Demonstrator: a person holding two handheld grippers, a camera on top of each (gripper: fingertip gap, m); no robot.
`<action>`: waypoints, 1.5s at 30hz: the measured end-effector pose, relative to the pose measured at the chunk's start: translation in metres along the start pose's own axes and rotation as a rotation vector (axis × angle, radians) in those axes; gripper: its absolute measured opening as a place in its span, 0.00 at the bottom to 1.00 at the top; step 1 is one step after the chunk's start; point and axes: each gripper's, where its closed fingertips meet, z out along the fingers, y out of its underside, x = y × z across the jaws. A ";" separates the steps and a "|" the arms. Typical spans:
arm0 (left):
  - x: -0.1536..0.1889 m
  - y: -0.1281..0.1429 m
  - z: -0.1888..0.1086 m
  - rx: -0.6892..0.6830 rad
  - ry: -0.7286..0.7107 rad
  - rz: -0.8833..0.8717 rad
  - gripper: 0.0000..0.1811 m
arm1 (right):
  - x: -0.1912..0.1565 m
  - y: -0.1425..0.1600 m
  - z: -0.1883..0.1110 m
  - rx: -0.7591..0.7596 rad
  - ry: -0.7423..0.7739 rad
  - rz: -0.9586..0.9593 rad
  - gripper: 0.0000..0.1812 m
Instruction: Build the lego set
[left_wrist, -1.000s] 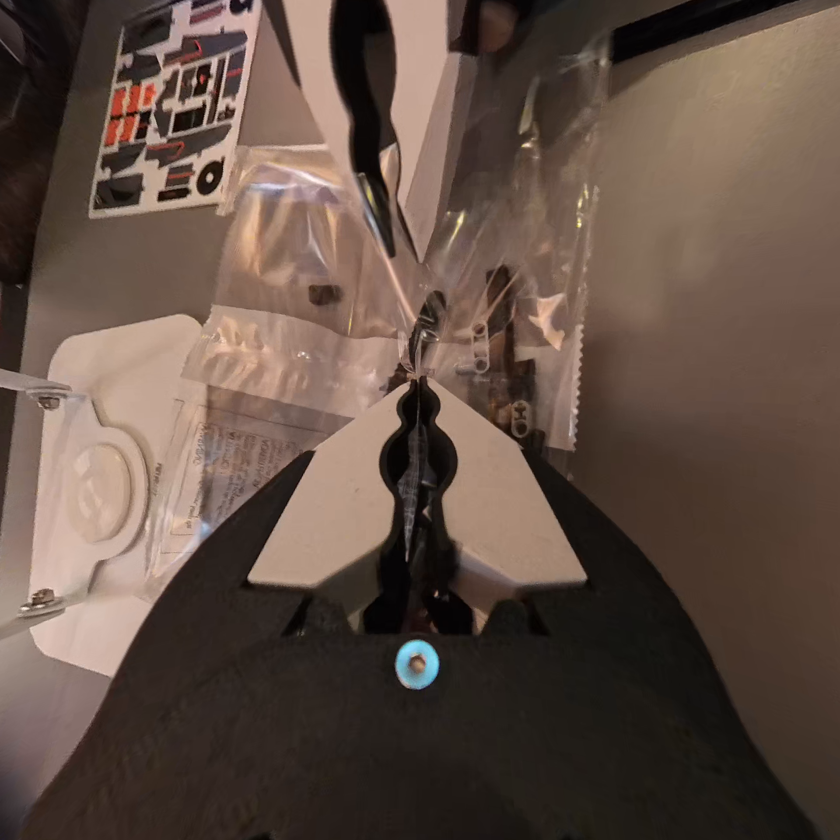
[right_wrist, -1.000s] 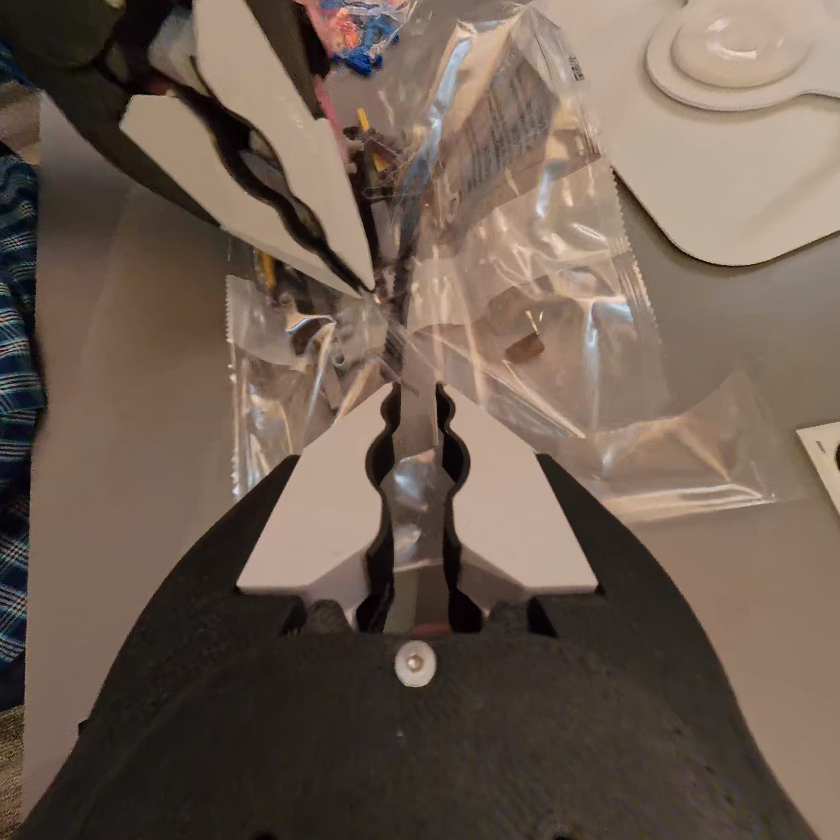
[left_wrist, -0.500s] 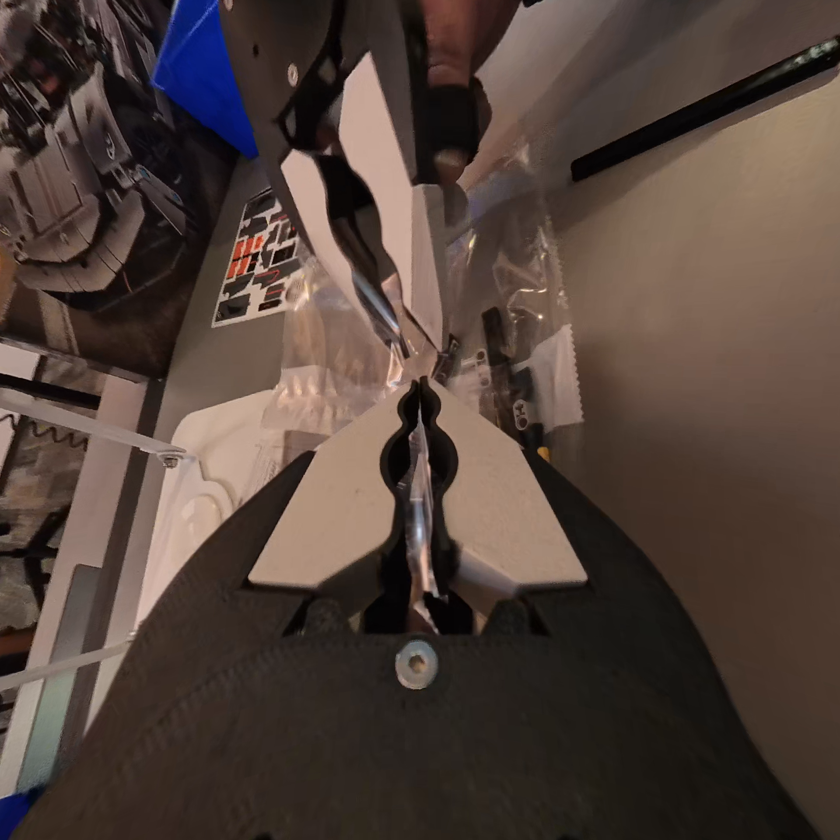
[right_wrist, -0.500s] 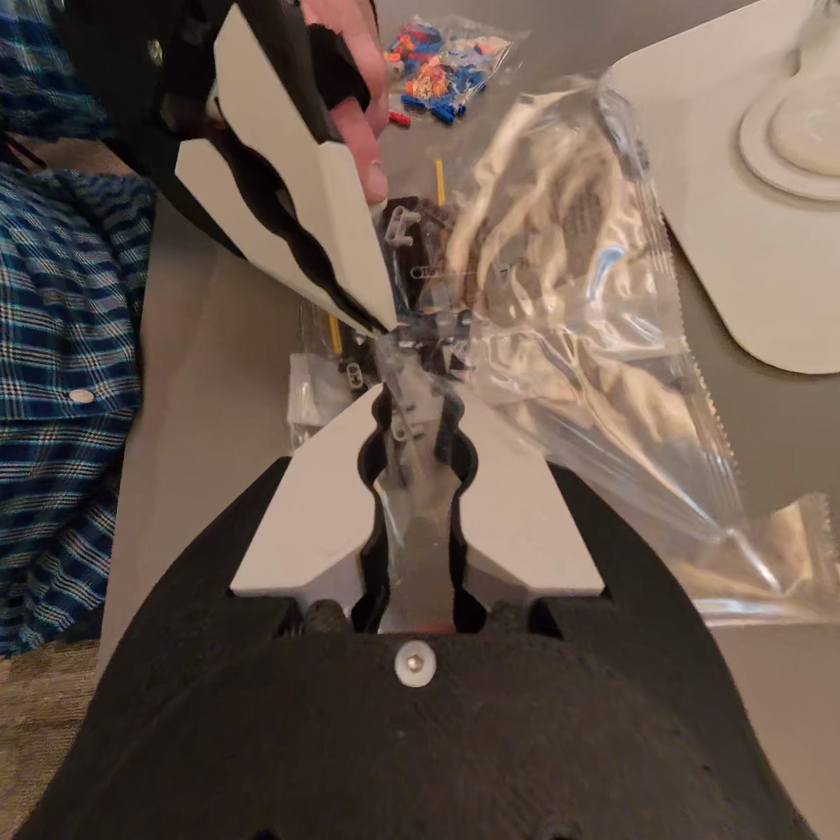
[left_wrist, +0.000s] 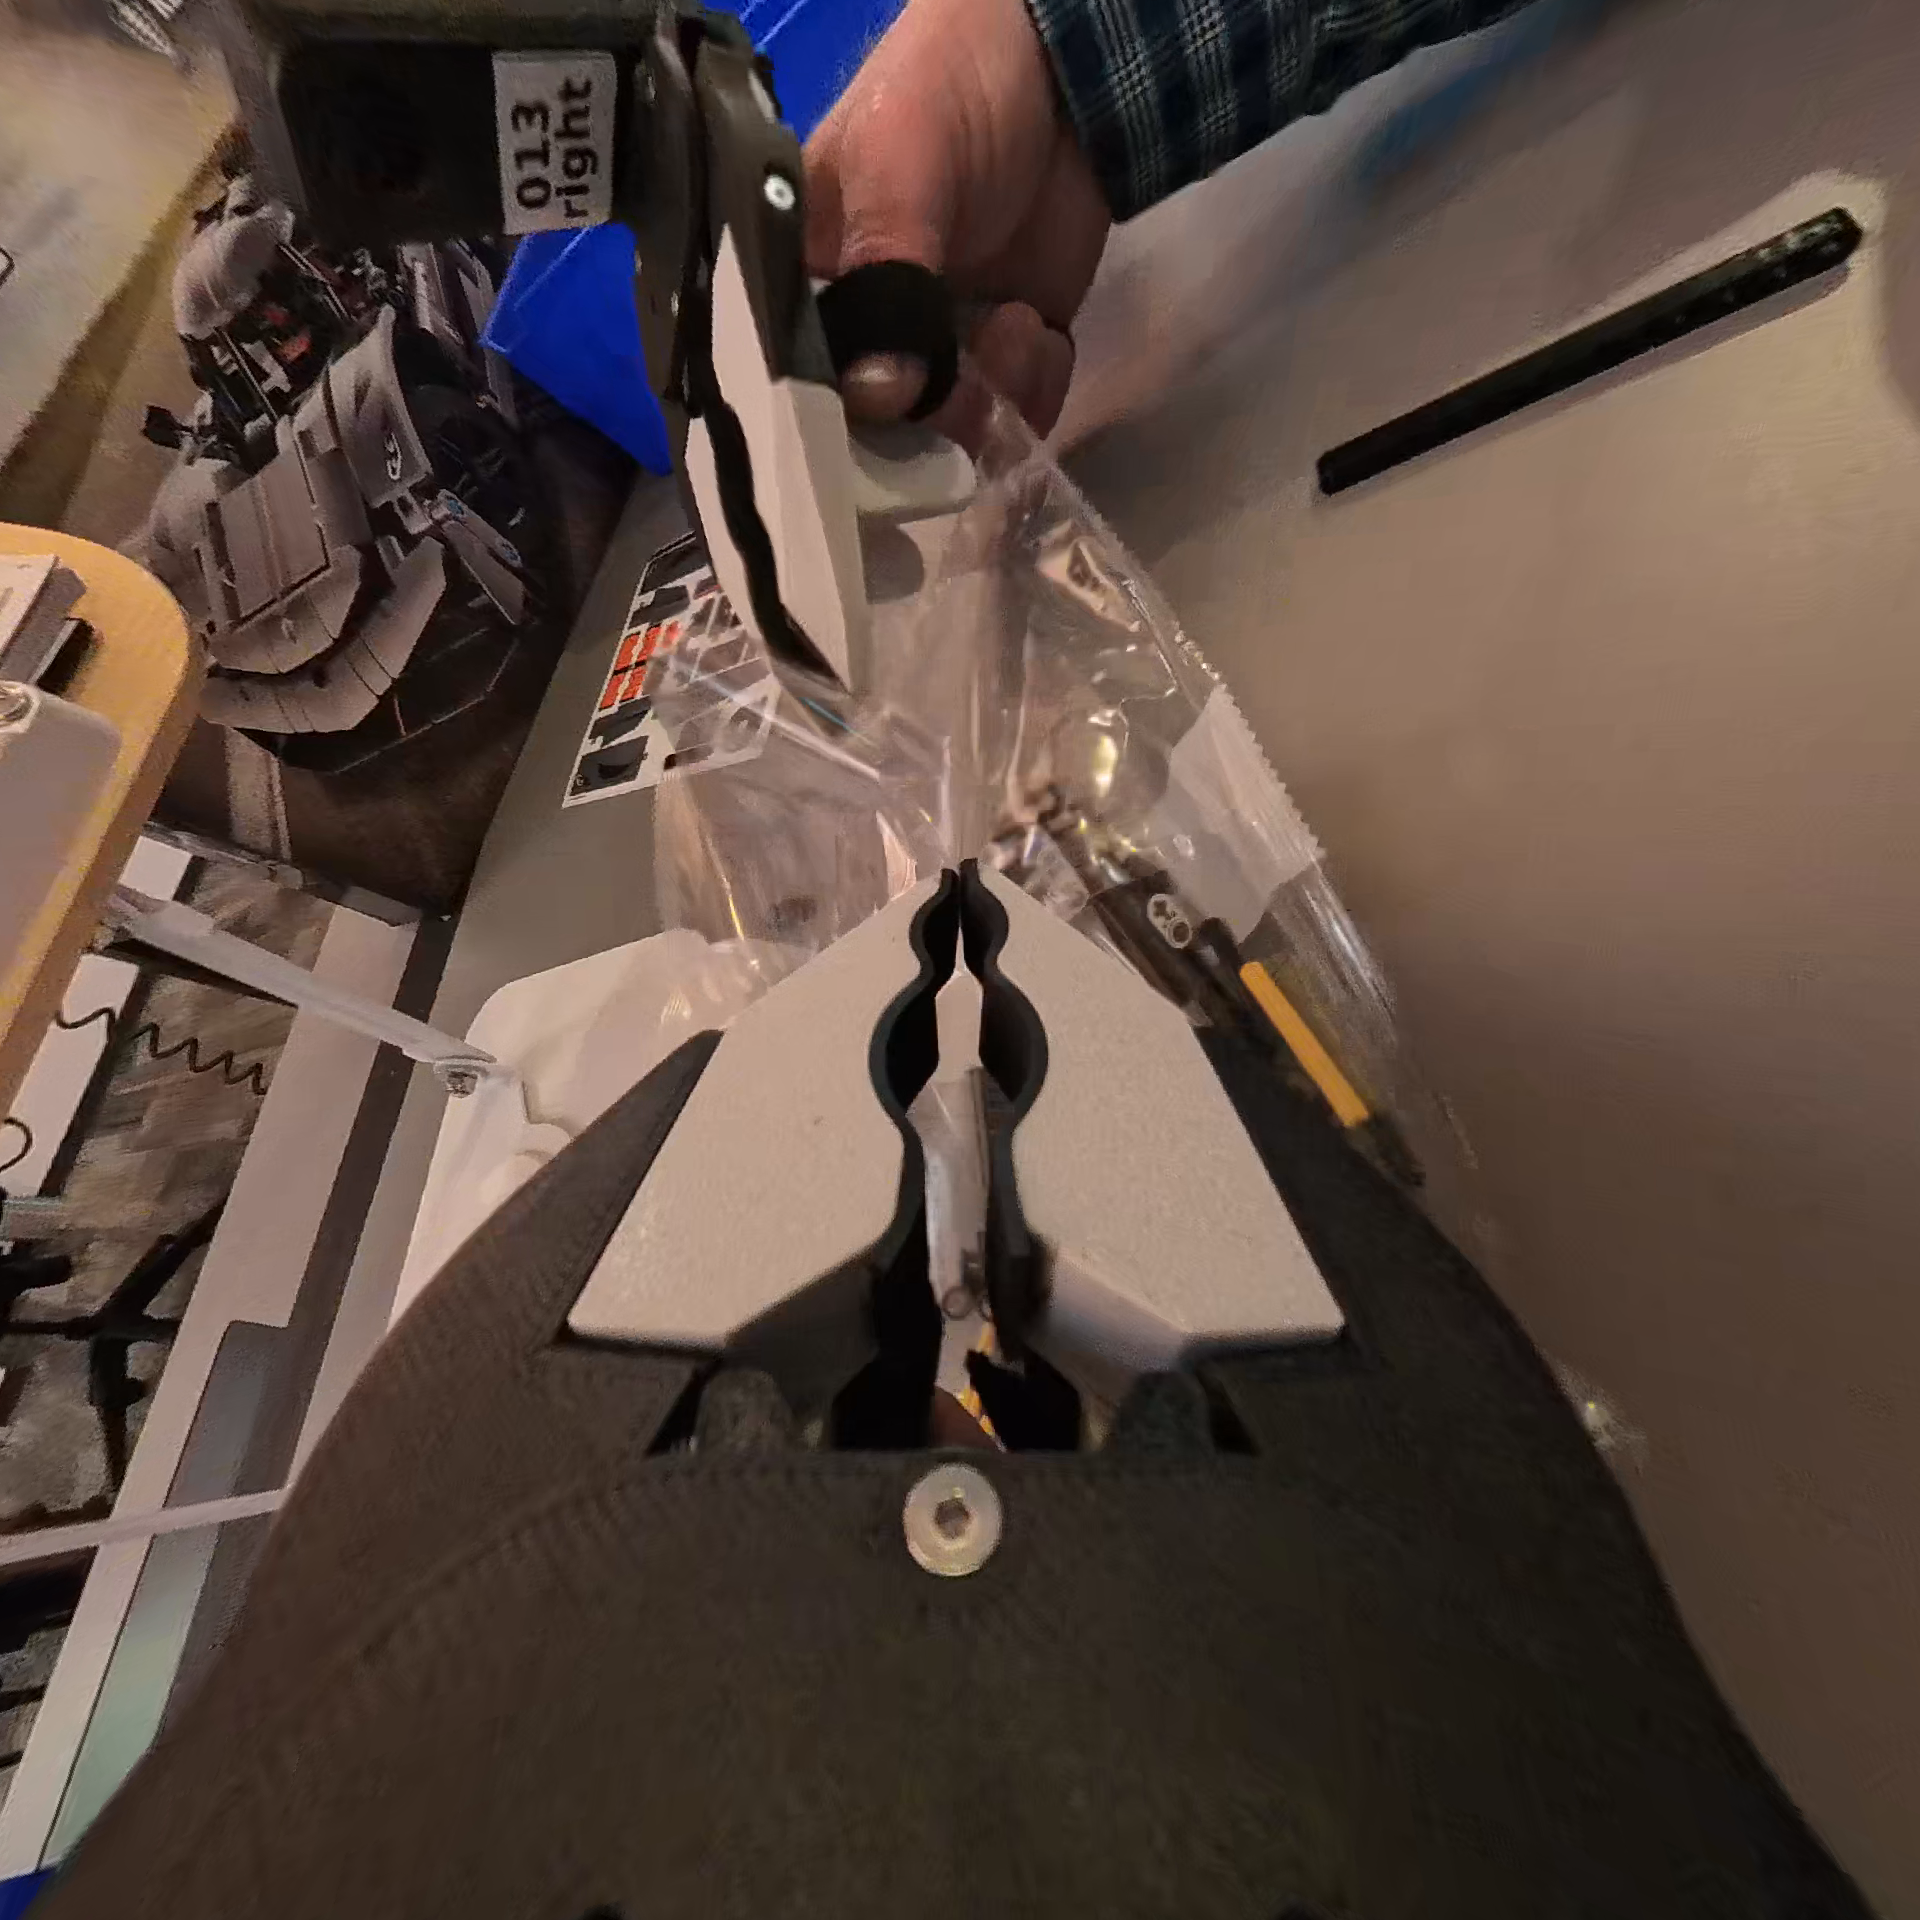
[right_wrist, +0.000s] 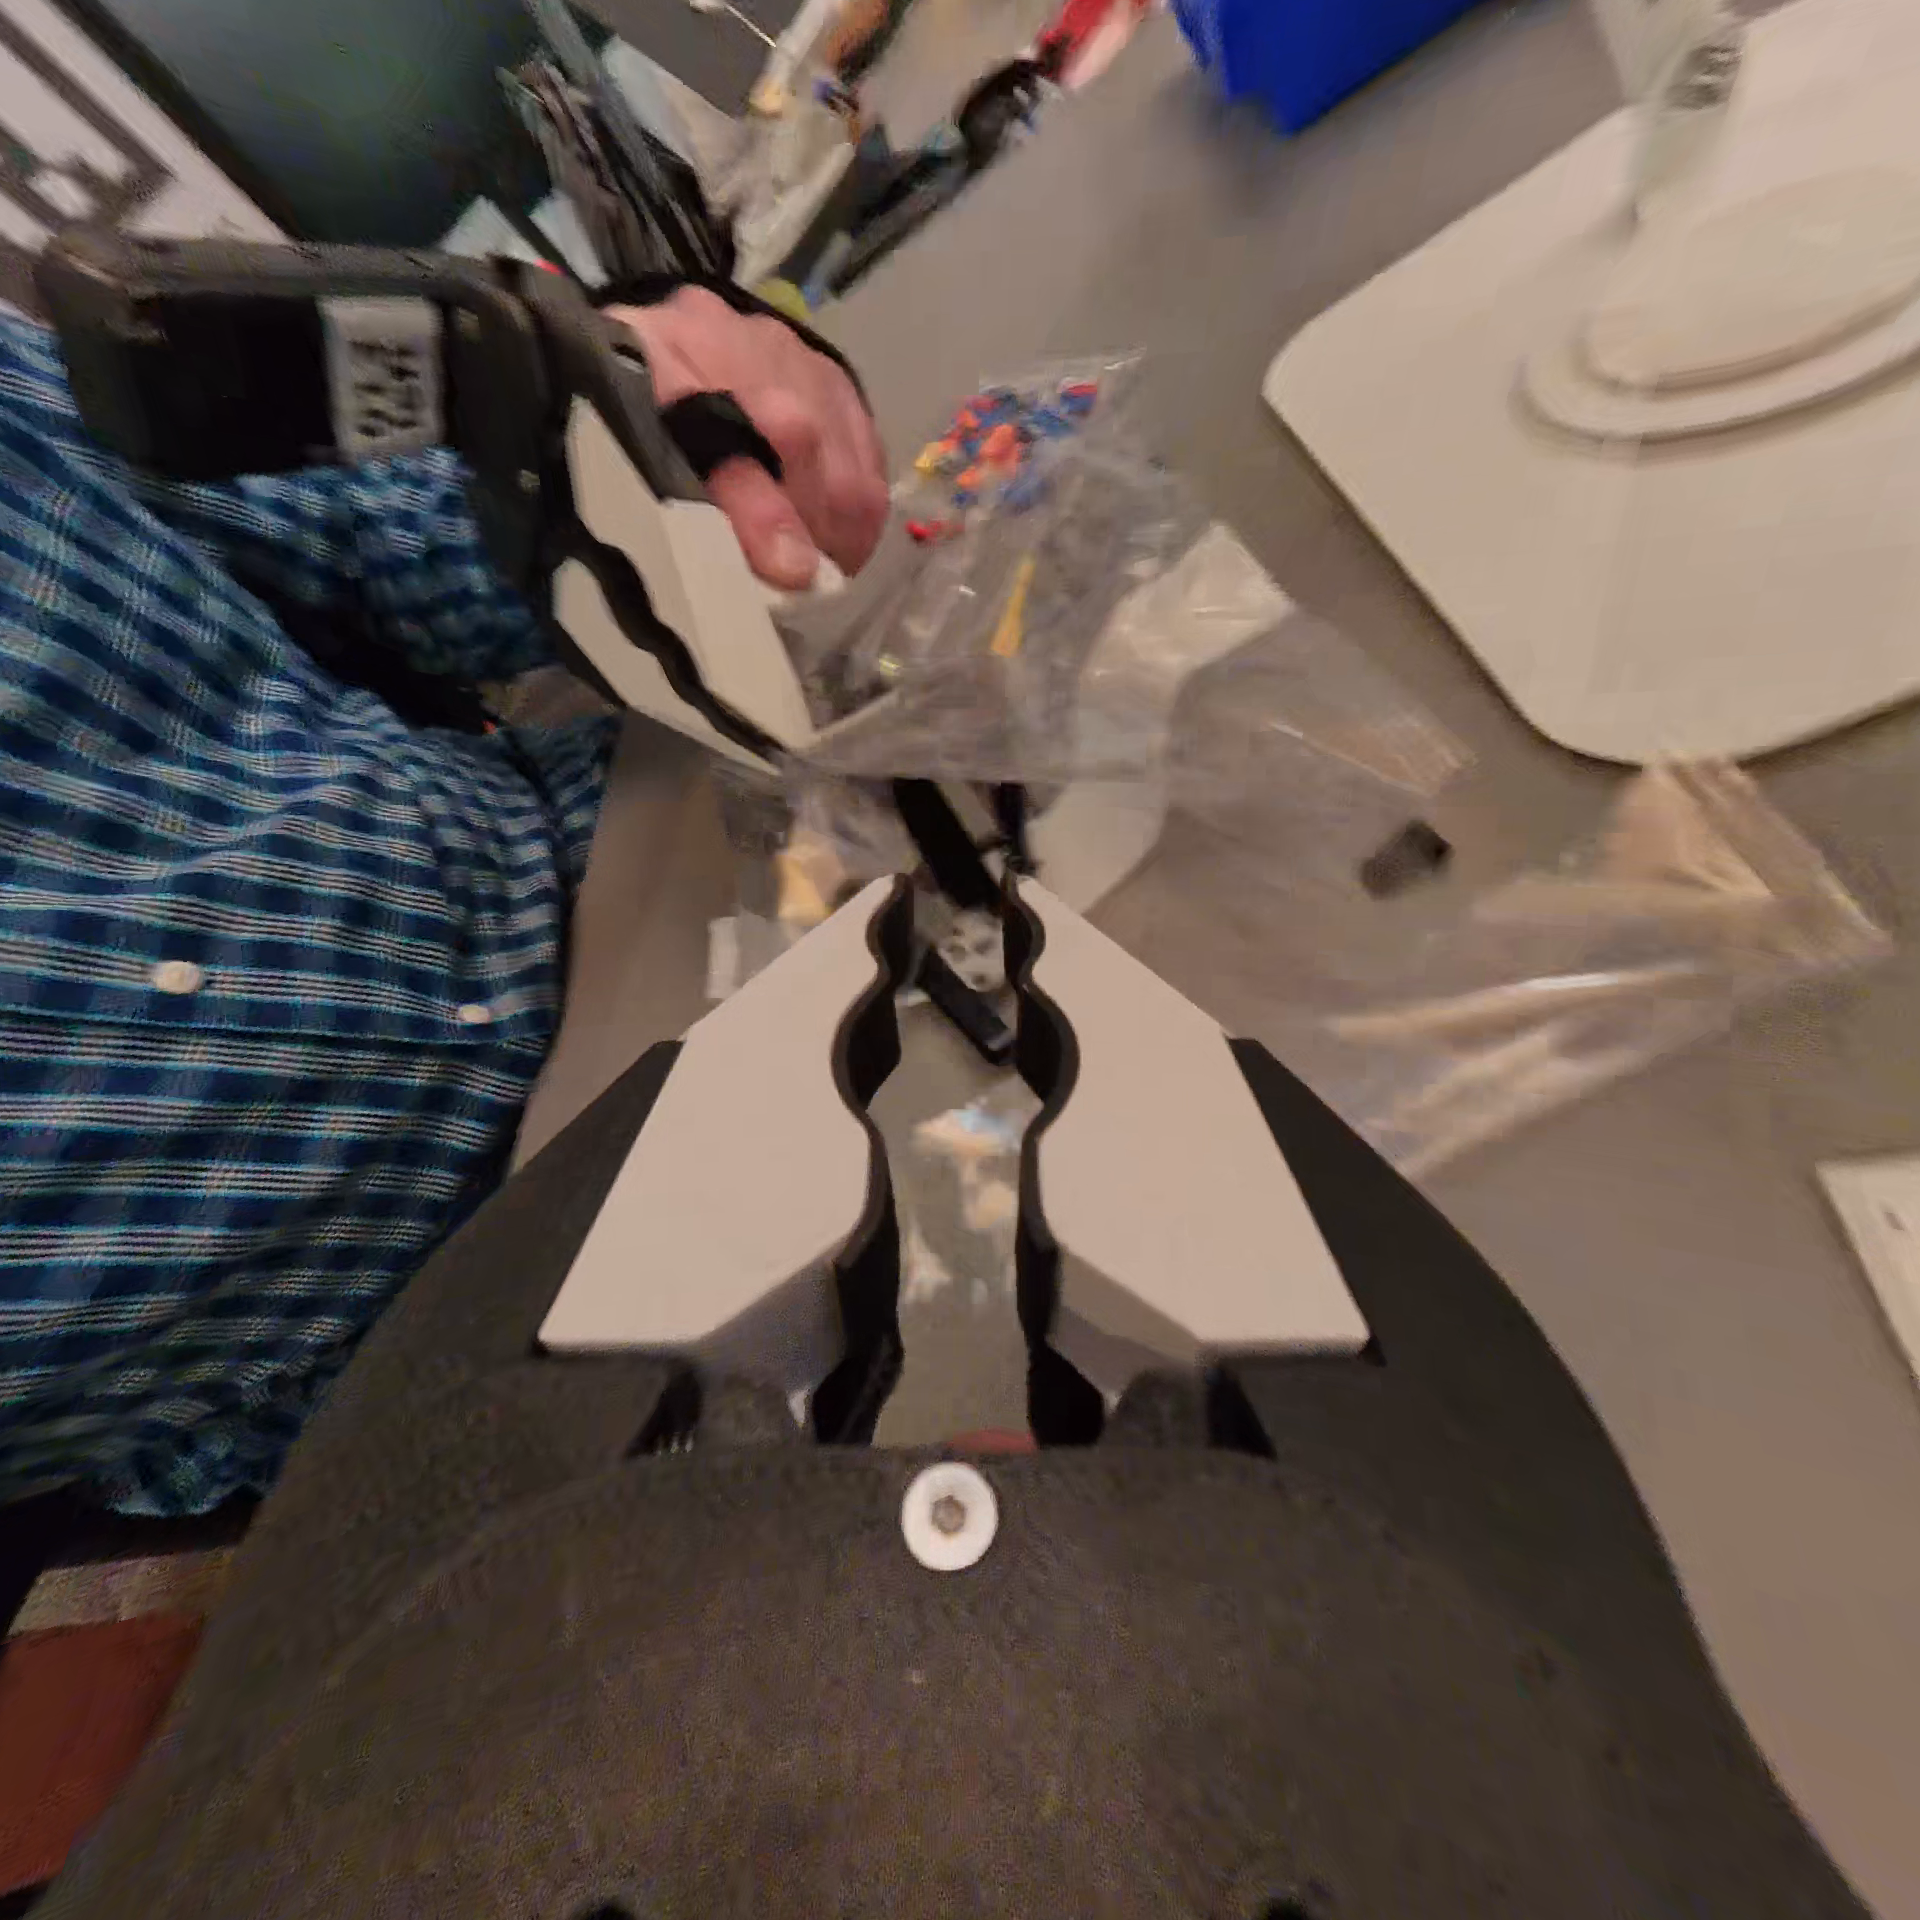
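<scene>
Both grippers pinch the same clear plastic bag (left_wrist: 1049, 665) of lego pieces, held up off the grey table (left_wrist: 1621, 831). The left gripper (left_wrist: 961, 873) has its fingers pressed nearly together on a fold of the bag right at their tips, with dark pieces and a yellow rod (left_wrist: 1299, 1039) hanging in the bag just to the right of them. The right gripper (right_wrist: 951, 894) has its fingers narrow, with film and a few pieces between them, though blur makes the exact hold hard to read; in the left wrist view it (left_wrist: 810, 665) comes down from above onto the bag's upper part. The step in hand looks like tearing the bag open. To do it well, both grips should stay firm and close to one another on the film, pulling apart sideways over the table, not upward, so freed pieces drop onto it near the second bag (right_wrist: 997, 436) of coloured pieces and the white tray (right_wrist: 1558, 540) rather than off the edge.
</scene>
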 end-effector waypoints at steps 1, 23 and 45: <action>0.002 0.000 0.000 -0.002 0.011 0.007 0.00 | 0.004 0.002 -0.001 -0.019 0.023 -0.006 0.08; 0.007 -0.016 0.000 0.062 0.031 0.063 0.00 | -0.022 0.027 0.060 -0.271 -0.021 -0.369 0.04; 0.042 0.087 -0.074 -0.371 0.044 -0.490 0.18 | -0.028 0.036 0.083 -0.333 0.047 -0.451 0.03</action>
